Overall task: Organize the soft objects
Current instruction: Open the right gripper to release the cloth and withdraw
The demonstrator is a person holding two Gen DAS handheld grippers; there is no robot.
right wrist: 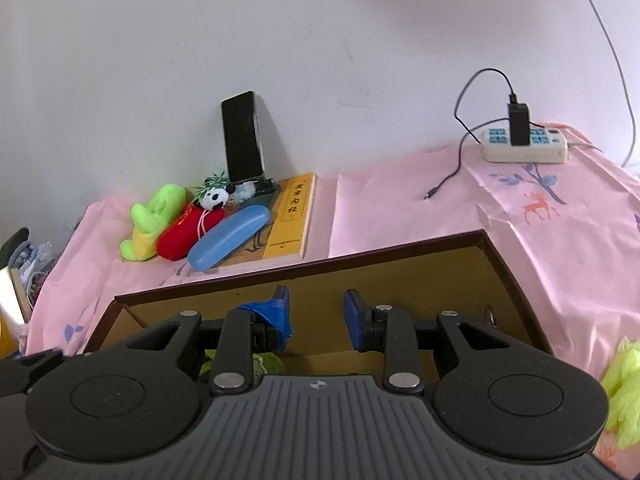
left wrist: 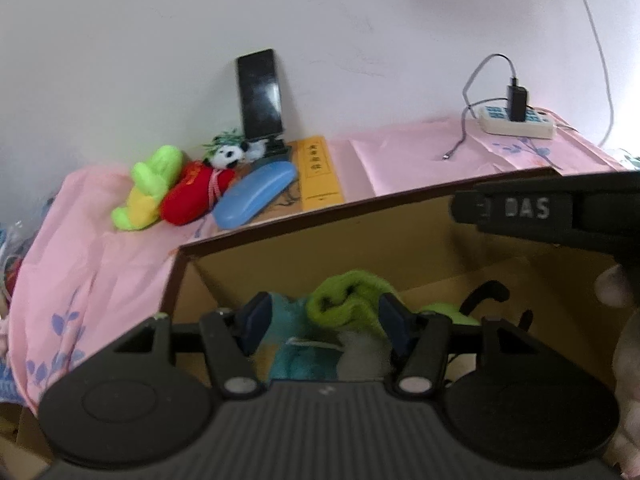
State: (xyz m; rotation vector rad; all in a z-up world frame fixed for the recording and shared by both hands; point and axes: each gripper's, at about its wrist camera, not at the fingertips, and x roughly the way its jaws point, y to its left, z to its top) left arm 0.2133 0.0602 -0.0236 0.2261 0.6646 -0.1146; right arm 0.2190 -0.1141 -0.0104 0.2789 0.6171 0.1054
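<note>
An open cardboard box [left wrist: 360, 216] [right wrist: 400, 272] stands on the pink-covered table. My left gripper [left wrist: 324, 316] hangs over its inside, jaws wide apart, with a green plush [left wrist: 348, 296] and a teal plush [left wrist: 296, 356] lying between and below the fingers, not gripped. My right gripper [right wrist: 316, 312] is open and empty over the box's near side. On the table behind lie a green-yellow plush [left wrist: 148, 188] [right wrist: 154, 220], a red plush [left wrist: 192, 196] [right wrist: 184, 232] and a small panda [left wrist: 226, 156] [right wrist: 214, 198].
A blue glasses case [left wrist: 254, 194] [right wrist: 228, 236] and a yellow book [left wrist: 320, 172] [right wrist: 290, 216] lie by the plush toys. A phone [left wrist: 260, 92] [right wrist: 242, 136] leans on the wall. A power strip [left wrist: 516, 120] [right wrist: 524, 144] with cable sits at the right. A yellow-green fluffy thing [right wrist: 624, 392] is at the right edge.
</note>
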